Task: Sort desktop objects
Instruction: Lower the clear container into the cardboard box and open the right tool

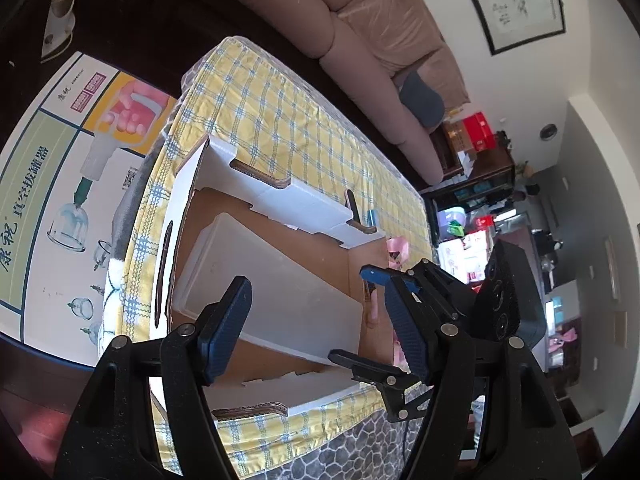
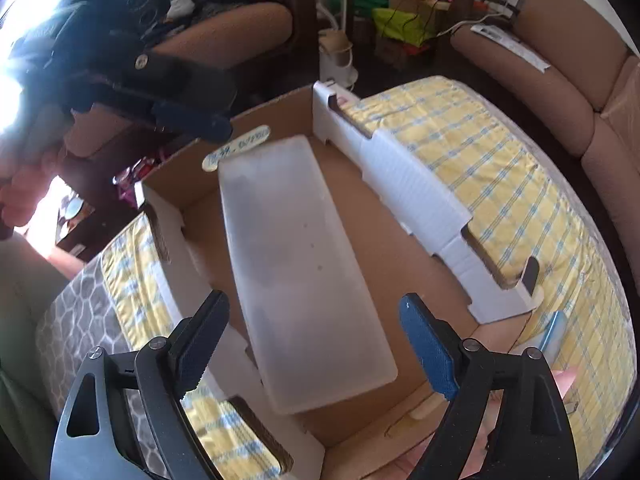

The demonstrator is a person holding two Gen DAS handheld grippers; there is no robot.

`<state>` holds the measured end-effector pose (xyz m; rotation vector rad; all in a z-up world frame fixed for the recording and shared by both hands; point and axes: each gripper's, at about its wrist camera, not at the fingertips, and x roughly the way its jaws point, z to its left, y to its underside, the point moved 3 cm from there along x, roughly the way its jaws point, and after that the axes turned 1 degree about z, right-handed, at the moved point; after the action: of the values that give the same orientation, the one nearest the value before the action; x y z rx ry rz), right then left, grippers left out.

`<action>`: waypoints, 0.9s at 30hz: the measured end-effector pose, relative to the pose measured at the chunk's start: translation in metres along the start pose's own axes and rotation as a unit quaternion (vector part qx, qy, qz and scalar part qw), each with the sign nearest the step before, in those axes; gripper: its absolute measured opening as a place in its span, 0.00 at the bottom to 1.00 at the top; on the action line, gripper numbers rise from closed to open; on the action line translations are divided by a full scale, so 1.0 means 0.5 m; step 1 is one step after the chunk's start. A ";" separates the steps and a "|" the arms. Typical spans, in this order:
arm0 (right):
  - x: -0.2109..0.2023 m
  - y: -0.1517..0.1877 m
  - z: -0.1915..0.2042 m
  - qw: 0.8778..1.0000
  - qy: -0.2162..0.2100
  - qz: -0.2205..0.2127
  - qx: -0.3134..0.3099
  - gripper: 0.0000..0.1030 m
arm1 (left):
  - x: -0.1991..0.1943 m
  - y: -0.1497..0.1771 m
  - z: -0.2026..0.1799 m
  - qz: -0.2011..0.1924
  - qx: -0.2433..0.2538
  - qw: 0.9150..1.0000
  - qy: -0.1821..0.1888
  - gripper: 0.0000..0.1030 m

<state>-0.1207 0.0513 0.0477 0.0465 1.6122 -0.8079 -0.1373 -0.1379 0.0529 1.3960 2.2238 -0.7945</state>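
A frosted translucent plastic box [image 1: 280, 292] lies flat on the floor of an open cardboard box [image 1: 320, 208] with white outer walls. The cardboard box stands on a yellow checked cloth [image 1: 280, 120]. My left gripper [image 1: 316, 284] hovers over the near end of the plastic box, jaws open and empty. My right gripper [image 1: 348, 312] reaches in from the right, also open. In the right wrist view the right gripper [image 2: 314, 298] hangs above the plastic box [image 2: 296, 260], its pads apart and clear of it. The left gripper [image 2: 230, 108] shows at the far end of the cardboard box [image 2: 420, 188].
A small blue item [image 2: 554, 330] and a pink item [image 1: 396, 250] lie on the cloth beside the cardboard box. A hand's fingers [image 2: 564, 380] show at the right. A sofa [image 1: 360, 40] runs behind the table; a large printed carton [image 1: 60, 200] stands at the left.
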 end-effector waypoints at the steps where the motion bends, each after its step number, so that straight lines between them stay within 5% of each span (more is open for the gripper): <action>1: 0.001 -0.011 0.000 1.000 -0.001 -0.013 0.010 0.86 | -0.008 -0.002 0.000 -0.007 -0.005 1.000 0.005 0.64; 5: 0.025 -0.067 -0.011 0.995 -0.023 -0.057 0.082 0.85 | -0.055 -0.022 0.018 -0.048 -0.031 0.998 0.019 0.69; 12: 0.100 -0.129 -0.016 0.984 -0.050 -0.028 0.171 0.74 | -0.094 -0.051 0.063 -0.074 -0.058 0.995 0.022 0.70; 23: 0.116 -0.127 0.070 0.985 -0.120 -0.013 0.119 0.73 | -0.083 -0.049 0.062 -0.060 -0.048 0.997 0.022 0.70; 27: 0.089 -0.117 0.075 0.989 -0.088 -0.015 0.121 0.71 | -0.072 -0.043 0.051 -0.052 -0.035 0.998 0.017 0.70</action>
<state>-0.1259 -0.0302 0.0360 0.1213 1.3449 -1.0010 -0.1406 -0.1864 0.0603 1.2784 2.3435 -0.7261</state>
